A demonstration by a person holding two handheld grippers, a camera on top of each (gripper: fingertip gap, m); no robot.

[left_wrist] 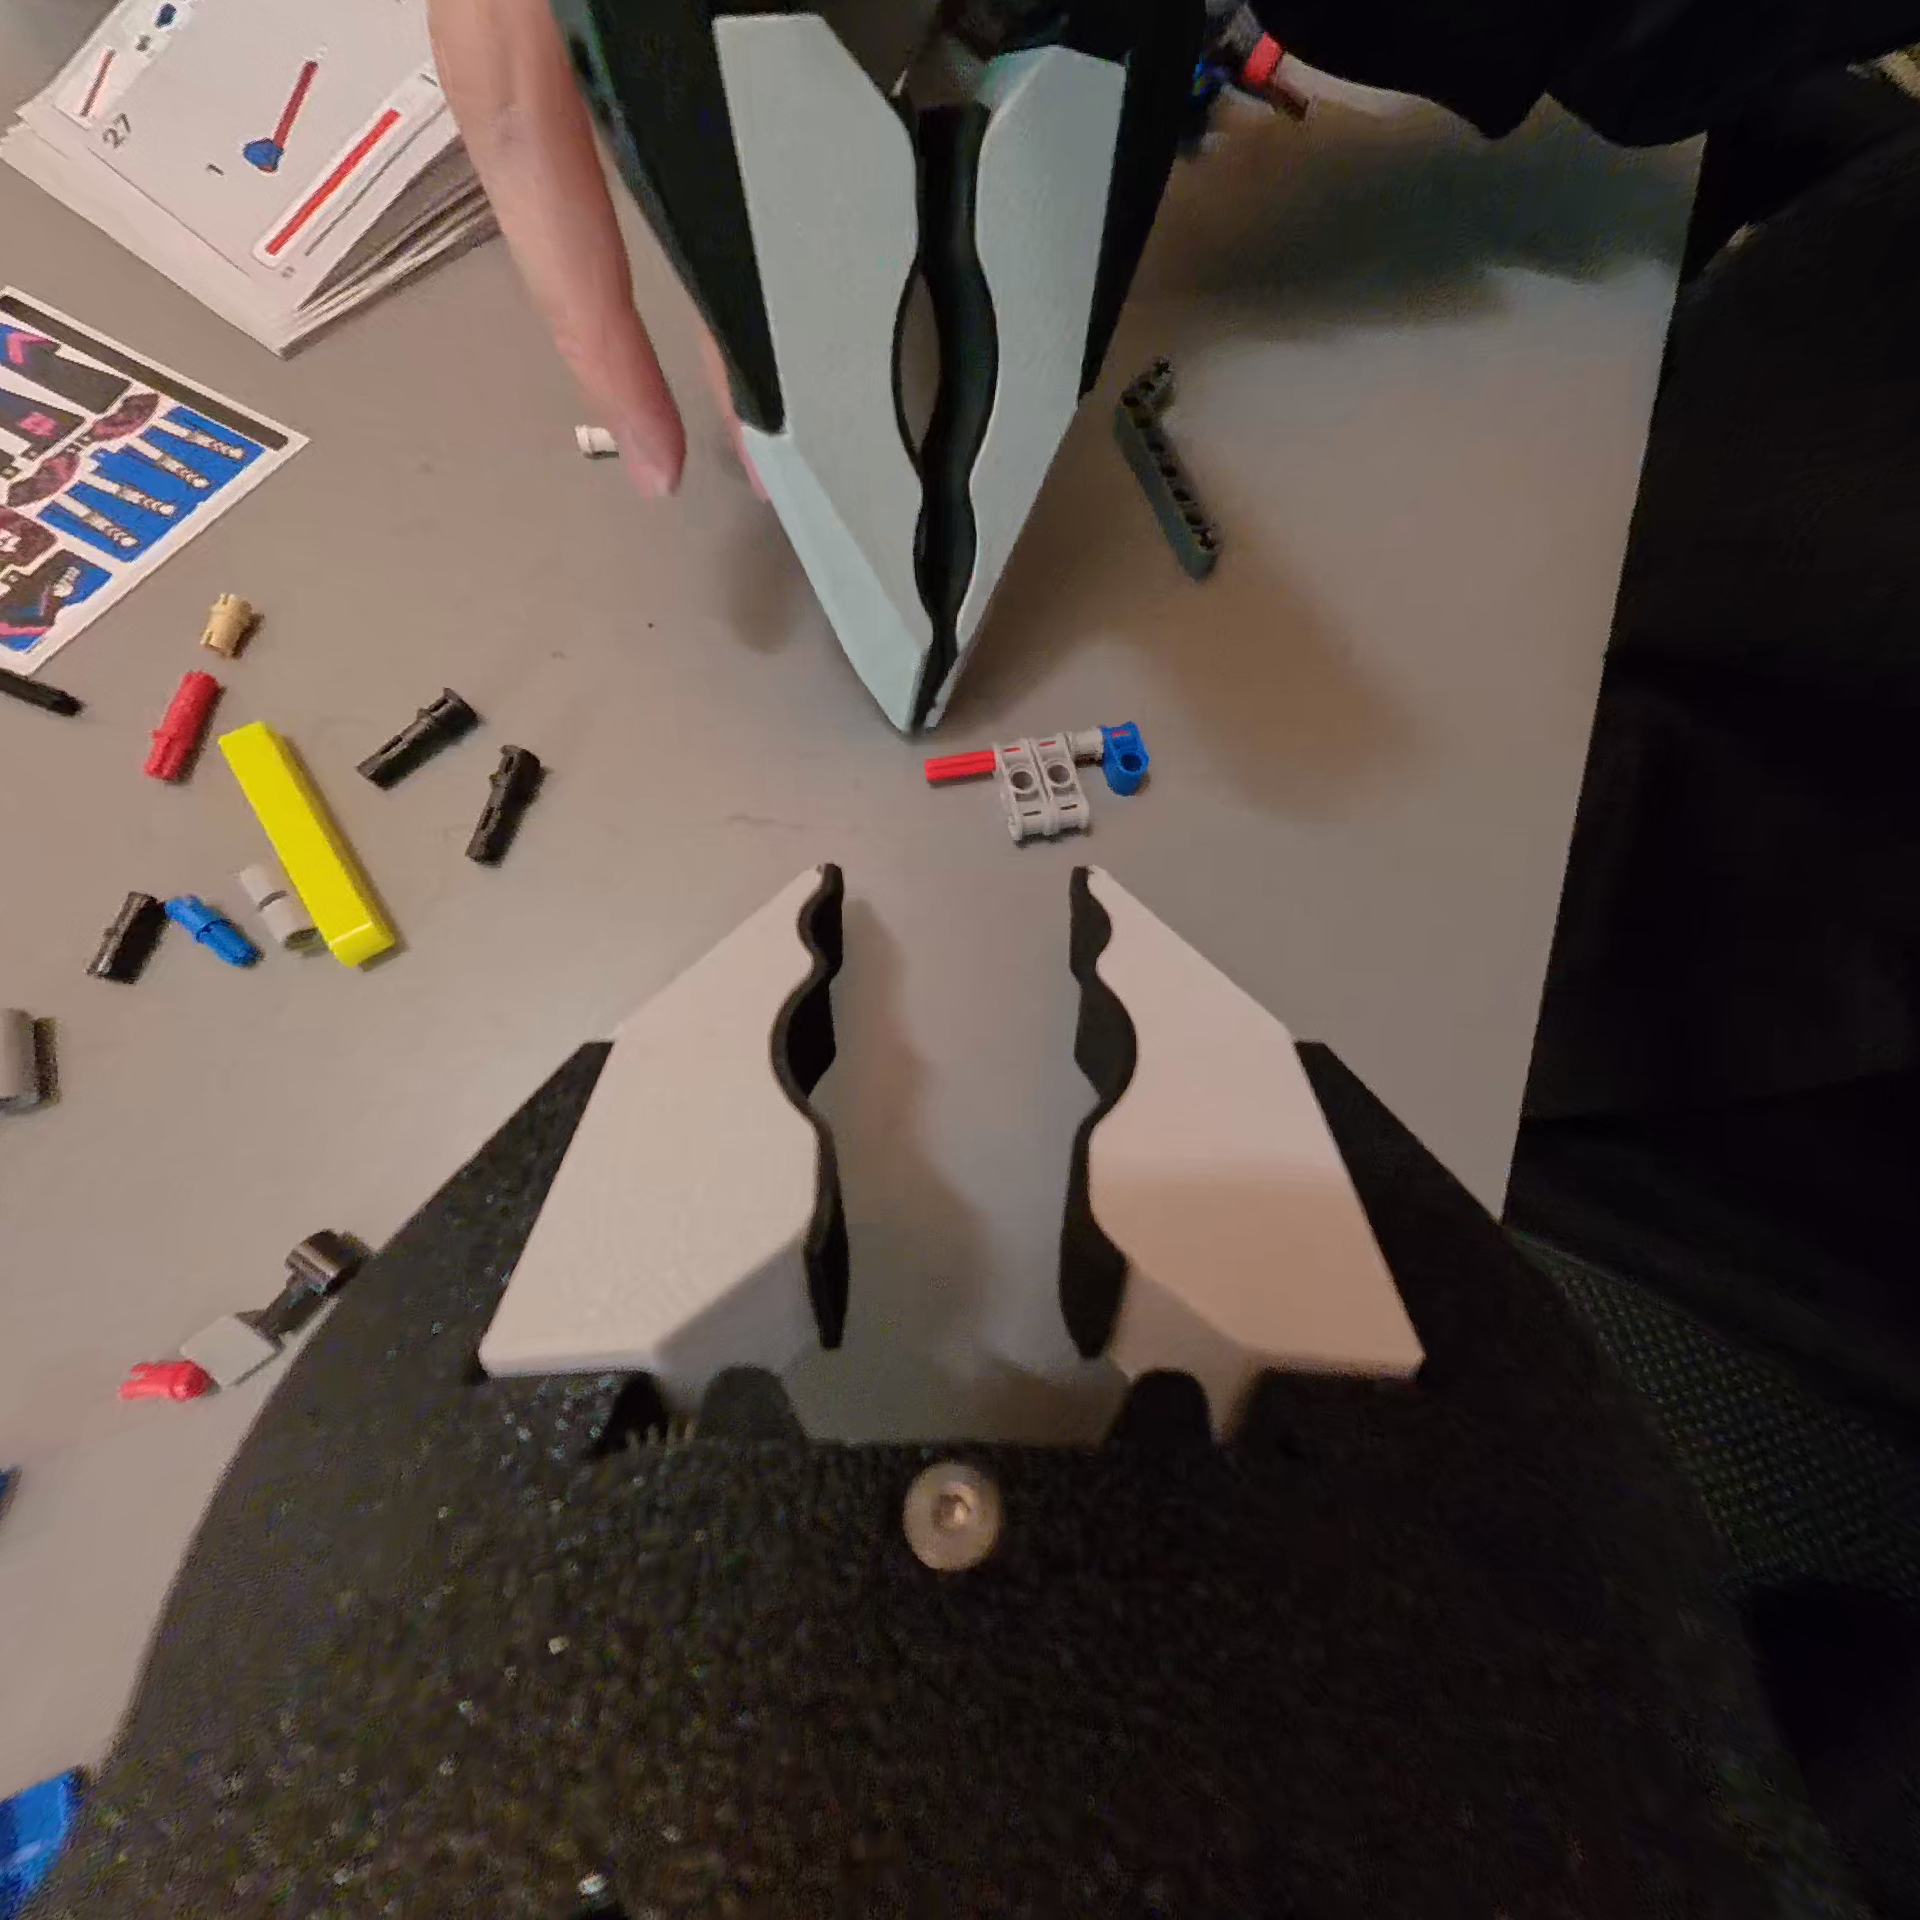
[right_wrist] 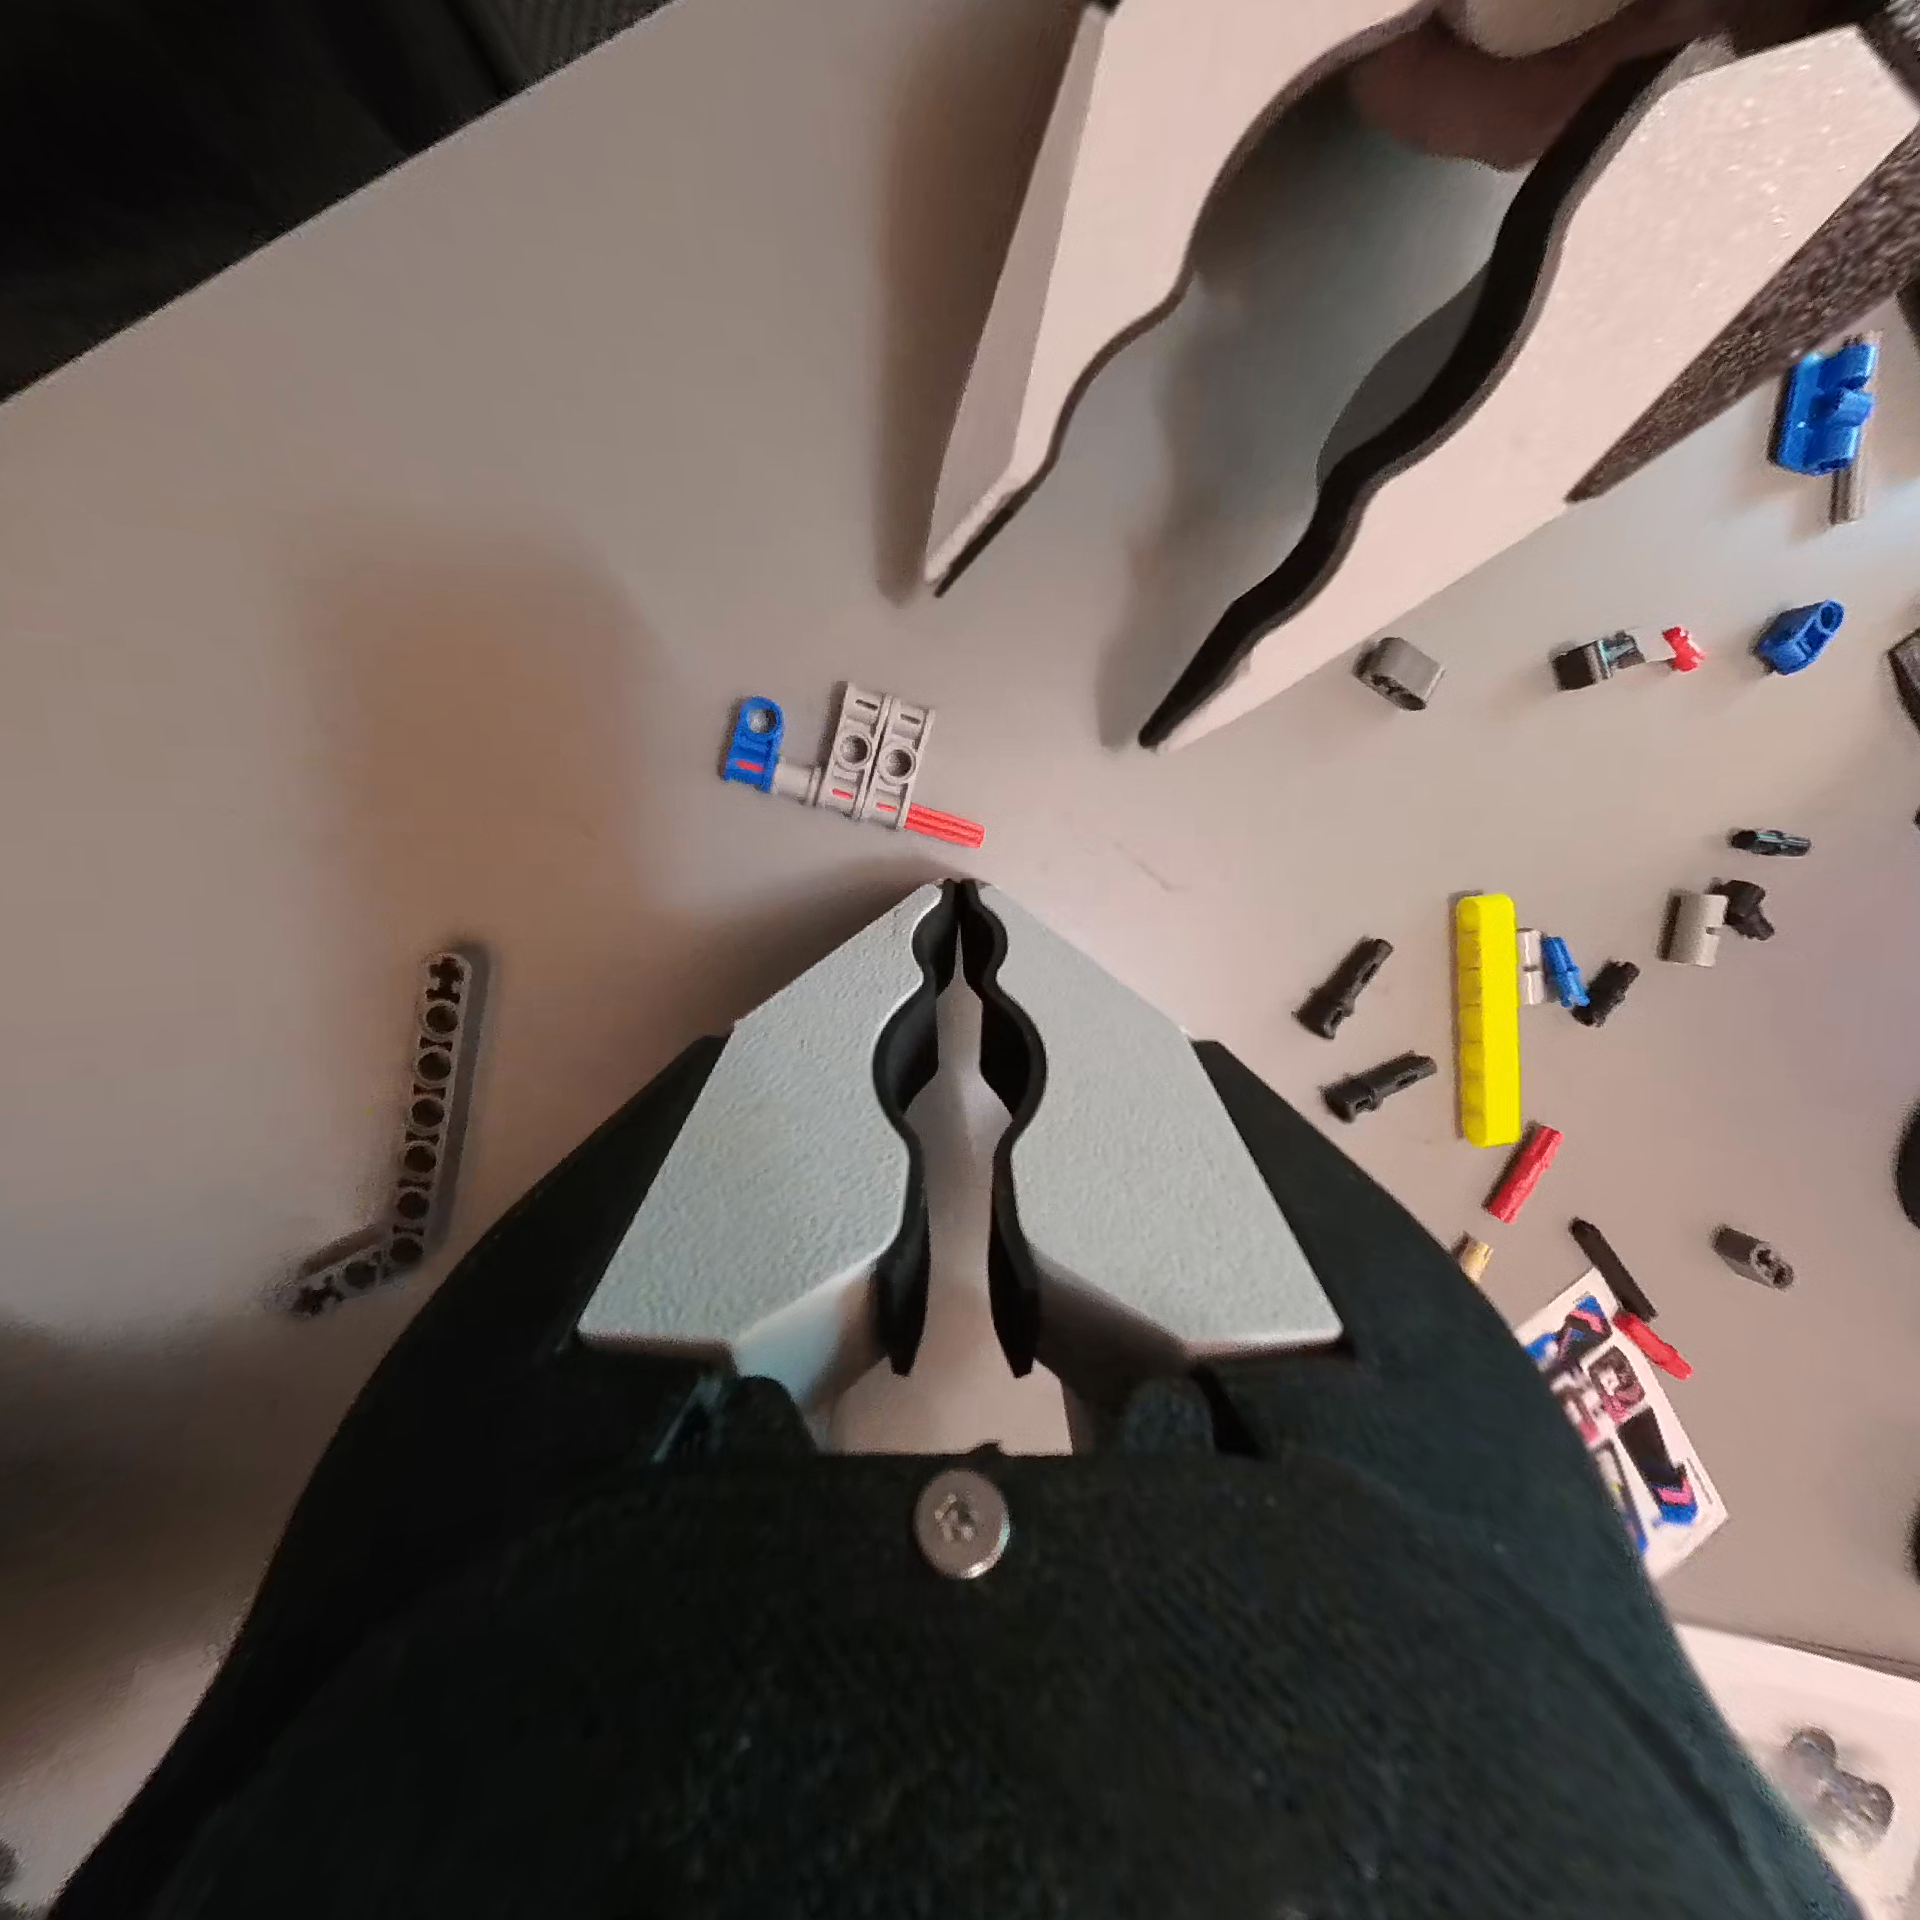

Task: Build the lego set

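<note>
A small assembly of a red axle, two grey connectors and a blue connector (left_wrist: 1044, 774) lies on the grey table (left_wrist: 675, 644); it also shows in the right wrist view (right_wrist: 852, 769). My left gripper (left_wrist: 954, 878) is open and empty, its tips just short of the assembly. My right gripper (right_wrist: 958, 886) is shut with nothing between its pads, tips close to the axle's red end. It shows in the left wrist view (left_wrist: 920, 717), pointing down at the table beside the assembly. The left gripper also shows in the right wrist view (right_wrist: 1039, 655).
A bent grey beam (right_wrist: 421, 1122) lies apart, also seen in the left wrist view (left_wrist: 1169, 468). A yellow beam (left_wrist: 307, 842), black, red and blue pins (left_wrist: 416, 738), a sticker sheet (left_wrist: 104, 488) and an instruction booklet (left_wrist: 260, 166) lie left. A hand (left_wrist: 582, 270) is by the right gripper. The tips of one gripper are about 4 cm away from the tips of the other.
</note>
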